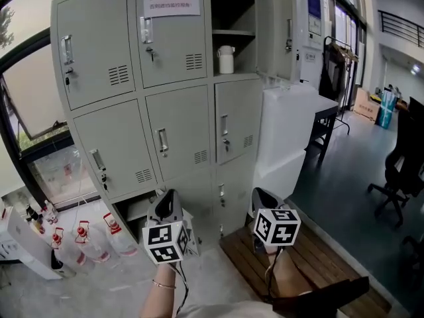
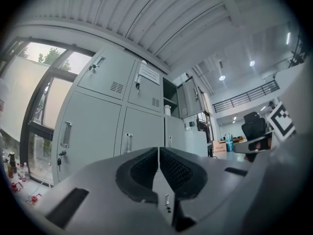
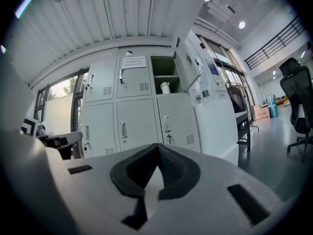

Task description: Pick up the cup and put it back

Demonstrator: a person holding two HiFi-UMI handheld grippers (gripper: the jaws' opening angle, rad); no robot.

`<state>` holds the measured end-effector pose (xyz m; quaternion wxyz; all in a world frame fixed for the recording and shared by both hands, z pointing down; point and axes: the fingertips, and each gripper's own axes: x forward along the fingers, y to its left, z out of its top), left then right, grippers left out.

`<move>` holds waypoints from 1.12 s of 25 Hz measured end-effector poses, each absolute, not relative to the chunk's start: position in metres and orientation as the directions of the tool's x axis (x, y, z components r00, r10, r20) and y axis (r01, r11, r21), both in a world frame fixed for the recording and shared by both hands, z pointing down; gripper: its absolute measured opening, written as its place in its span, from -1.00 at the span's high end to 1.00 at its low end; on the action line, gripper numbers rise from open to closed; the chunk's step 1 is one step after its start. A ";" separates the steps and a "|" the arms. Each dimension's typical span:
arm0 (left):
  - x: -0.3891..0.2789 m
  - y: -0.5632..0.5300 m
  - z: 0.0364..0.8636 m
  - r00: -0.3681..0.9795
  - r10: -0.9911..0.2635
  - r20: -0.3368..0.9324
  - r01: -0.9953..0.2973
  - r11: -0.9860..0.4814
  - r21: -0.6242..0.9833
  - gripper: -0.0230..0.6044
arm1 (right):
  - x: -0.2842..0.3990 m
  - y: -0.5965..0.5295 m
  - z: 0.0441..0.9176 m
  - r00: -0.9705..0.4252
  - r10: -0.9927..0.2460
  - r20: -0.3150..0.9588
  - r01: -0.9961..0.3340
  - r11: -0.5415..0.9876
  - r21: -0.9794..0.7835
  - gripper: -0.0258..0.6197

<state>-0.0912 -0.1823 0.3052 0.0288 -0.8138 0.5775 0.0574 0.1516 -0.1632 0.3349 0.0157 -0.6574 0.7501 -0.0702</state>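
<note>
A white lidded cup [image 1: 226, 59] stands on the shelf of the open top-right locker compartment; it also shows small in the left gripper view [image 2: 167, 110] and in the right gripper view [image 3: 166, 87]. Both grippers are held low in front of the lockers, well below and apart from the cup. My left gripper [image 1: 168, 199] is shut with nothing between its pads [image 2: 158, 153]. My right gripper [image 1: 264, 195] is shut and empty too [image 3: 157, 148].
The grey locker bank [image 1: 165, 91] has one door [image 1: 277, 25] swung open at the top right. A white appliance [image 1: 285, 138] stands beside it. Water bottles [image 1: 83, 237] sit on the floor at left, a wooden pallet [image 1: 318, 257] at right, an office chair [image 1: 401, 171] far right.
</note>
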 end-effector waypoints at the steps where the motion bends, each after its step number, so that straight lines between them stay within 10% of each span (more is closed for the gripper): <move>1: -0.092 -0.189 0.306 0.328 -0.937 -0.124 -0.943 -0.332 0.017 0.88 | 0.152 -0.172 0.336 -0.133 -0.988 0.073 -0.984 0.123 -0.126 0.94; 28: -0.037 -0.347 0.323 0.155 -0.986 -0.057 -0.987 -0.157 0.043 0.88 | 0.195 -0.384 0.348 -0.306 -0.942 0.135 -0.950 0.293 -0.107 0.95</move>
